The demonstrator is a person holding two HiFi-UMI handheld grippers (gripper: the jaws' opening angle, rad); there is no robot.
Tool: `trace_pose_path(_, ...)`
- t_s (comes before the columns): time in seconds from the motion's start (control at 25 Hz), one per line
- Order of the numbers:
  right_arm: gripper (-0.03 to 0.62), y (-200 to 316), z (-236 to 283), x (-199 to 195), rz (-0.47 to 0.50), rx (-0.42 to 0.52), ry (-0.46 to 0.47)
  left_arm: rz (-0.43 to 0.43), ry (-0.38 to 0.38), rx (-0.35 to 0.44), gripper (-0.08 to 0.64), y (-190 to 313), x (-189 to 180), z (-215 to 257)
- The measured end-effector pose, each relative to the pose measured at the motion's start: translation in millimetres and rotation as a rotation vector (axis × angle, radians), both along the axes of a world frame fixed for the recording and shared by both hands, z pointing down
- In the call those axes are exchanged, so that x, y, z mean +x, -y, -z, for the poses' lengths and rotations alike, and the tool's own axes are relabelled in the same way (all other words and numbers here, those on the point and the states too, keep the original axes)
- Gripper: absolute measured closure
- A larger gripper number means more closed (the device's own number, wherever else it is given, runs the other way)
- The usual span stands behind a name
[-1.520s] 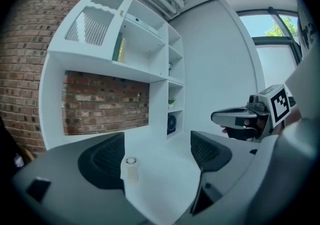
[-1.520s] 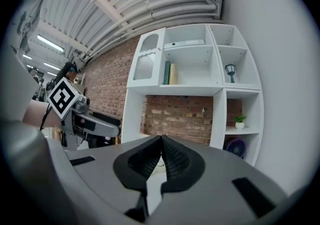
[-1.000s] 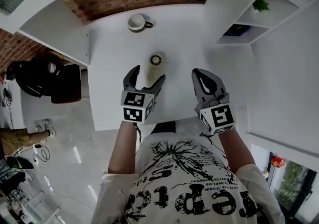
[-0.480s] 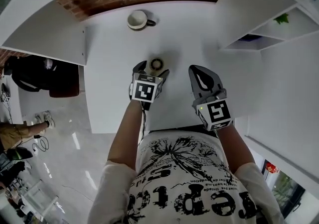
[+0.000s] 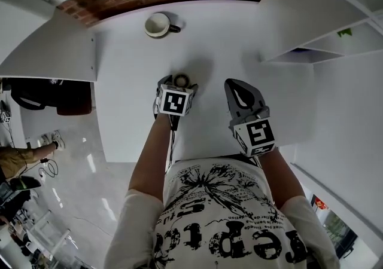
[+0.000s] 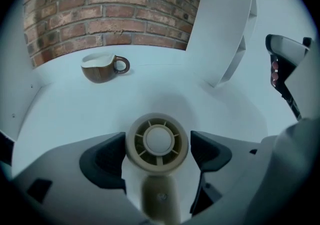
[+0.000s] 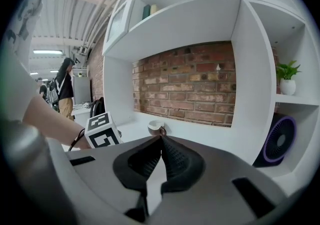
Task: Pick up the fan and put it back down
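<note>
Left gripper view: the fan [image 6: 158,142], a small beige hand-held type, lies on the white worktop [image 6: 220,114] with its round head directly between the jaws of the left hand-held gripper [image 6: 159,154] and its handle [image 6: 160,199] running back toward the camera. The jaws stand apart, one dark pad [image 6: 107,158] close against each side of the head; a firm clamp is not evident. To do the pick-up well, the closure should probably stay centred on the rim of the head so that both pads meet it together. The squeeze should be gentle, since the ribbed housing looks light and liable to slip or tip, and the lift should go straight up, with the handle trailing freely, before setting down flat. The right hand-held gripper [image 7: 161,141] is closed on nothing, its jaw tips meeting, and hangs off to the right of the left one, clear of the fan. Count: two hand-held grippers; one hand fan between the left jaws; one brown mug [image 6: 104,67] ahead and to the left of them, well apart; one dark fan with a purple ring [image 7: 280,141] on a shelf ahead and right of the right jaws; and one potted plant [image 7: 287,76] on the shelf above it.
</note>
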State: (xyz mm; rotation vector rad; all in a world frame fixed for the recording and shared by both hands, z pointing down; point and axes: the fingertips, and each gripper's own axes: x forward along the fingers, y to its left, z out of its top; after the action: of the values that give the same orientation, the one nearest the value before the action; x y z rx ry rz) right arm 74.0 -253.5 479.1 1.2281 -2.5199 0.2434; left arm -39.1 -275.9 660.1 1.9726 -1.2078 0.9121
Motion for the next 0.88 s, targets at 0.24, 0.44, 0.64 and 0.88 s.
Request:
trace_pose_path(0.24,0.577,13,-4,6,0.015,-0.012,0.007,0.018,0.093,-0.041,0.170,-2,-5,-17)
trace_pose_path(0.44,0.577,13,-2,9,0.030,-0.017,0.005,0.019,0.095,-0.029,0.173,-2,-4,-15)
trace_pose_path(0.64,0.577,11,7,13,0.040,-0.010,0.001,0.024,0.072,-0.031,0.175,-5,-2,-9)
trace_pose_path(0.88,0.577,5,18,18,0.053,0.024,0.006,0.052,0.052,0.014,0.175,-10,-4,8)
